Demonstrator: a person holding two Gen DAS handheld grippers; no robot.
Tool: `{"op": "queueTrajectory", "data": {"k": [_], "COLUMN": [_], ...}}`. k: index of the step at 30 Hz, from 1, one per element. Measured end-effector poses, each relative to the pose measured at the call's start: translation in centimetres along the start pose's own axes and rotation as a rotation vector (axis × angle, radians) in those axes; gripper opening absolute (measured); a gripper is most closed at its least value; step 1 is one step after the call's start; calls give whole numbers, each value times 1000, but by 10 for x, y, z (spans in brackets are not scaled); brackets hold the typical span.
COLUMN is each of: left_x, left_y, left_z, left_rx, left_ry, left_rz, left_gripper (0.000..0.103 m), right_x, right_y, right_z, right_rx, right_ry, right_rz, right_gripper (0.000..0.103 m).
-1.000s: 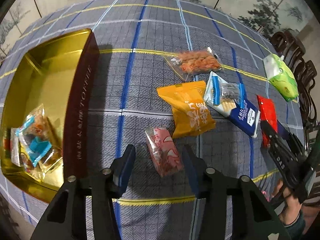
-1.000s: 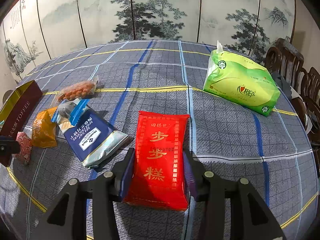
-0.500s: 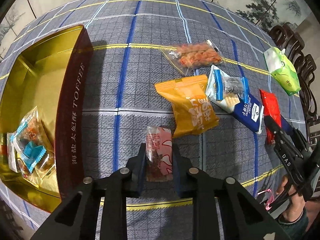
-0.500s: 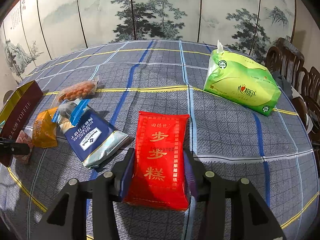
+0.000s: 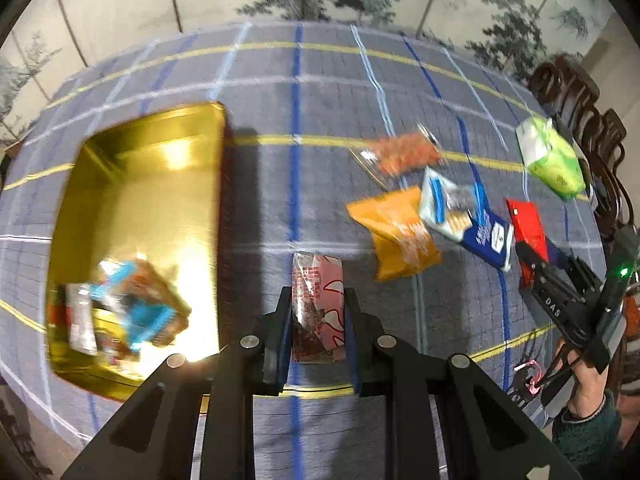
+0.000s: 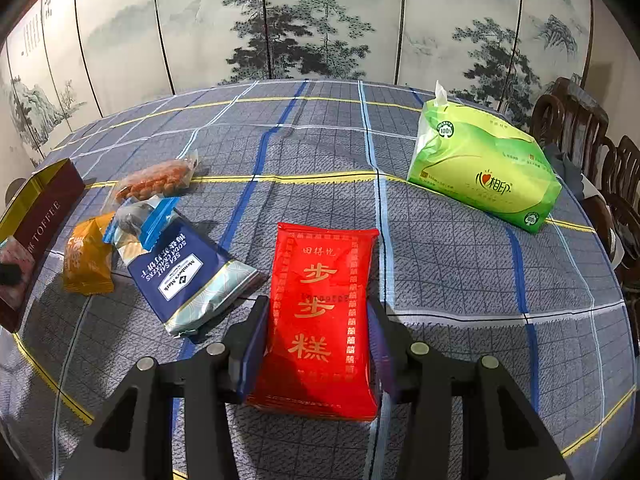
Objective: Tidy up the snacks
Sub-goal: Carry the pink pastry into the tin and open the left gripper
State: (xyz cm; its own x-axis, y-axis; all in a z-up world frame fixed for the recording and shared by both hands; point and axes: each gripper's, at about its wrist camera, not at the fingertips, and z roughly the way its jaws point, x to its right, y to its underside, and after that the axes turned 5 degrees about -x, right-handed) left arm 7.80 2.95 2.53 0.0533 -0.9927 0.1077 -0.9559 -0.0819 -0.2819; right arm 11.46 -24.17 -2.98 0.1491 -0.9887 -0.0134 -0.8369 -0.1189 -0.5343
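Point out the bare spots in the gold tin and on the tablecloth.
The gold tin is bare in its far half; wrapped sweets crowd its near end. Bare cloth lies between the tin and the orange packet, and beyond the red packet towards the tissue pack.

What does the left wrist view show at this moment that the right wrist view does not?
Only the left wrist view shows the inside of the gold tin with snacks in it, the left gripper shut on a pink packet, and the person's hand.

Only the right wrist view shows the right gripper astride the red packet.

Both show the orange packet, blue cracker pack, peanut bag and green tissue pack.
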Motion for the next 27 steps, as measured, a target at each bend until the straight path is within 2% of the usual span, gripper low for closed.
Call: {"op": "queueTrajectory", "data": {"k": [3, 7, 15, 21, 27], "left_x": [-22, -63, -129, -151, -152], "left_y": [-3, -4, 7, 17, 20], "left_z": [-16, -31, -38, -26, -15], "left_rx": [30, 62, 54, 19, 1], "left_ry": [-6, -61, -144, -166, -142], "left_rz": [-38, -108, -205, -229, -219], "left_gripper": [20, 20, 20, 20, 20], "right_x": [0, 0, -1, -1, -1], "right_y": [0, 0, 0, 0, 0], "right_z": [0, 0, 0, 0, 0], "right_rx": [0, 0, 0, -1, -1], "right_ry": [1, 5, 5, 5, 6], "right_rz": [0, -4, -4, -4, -4], "right_gripper": [48, 48, 48, 48, 48]}}
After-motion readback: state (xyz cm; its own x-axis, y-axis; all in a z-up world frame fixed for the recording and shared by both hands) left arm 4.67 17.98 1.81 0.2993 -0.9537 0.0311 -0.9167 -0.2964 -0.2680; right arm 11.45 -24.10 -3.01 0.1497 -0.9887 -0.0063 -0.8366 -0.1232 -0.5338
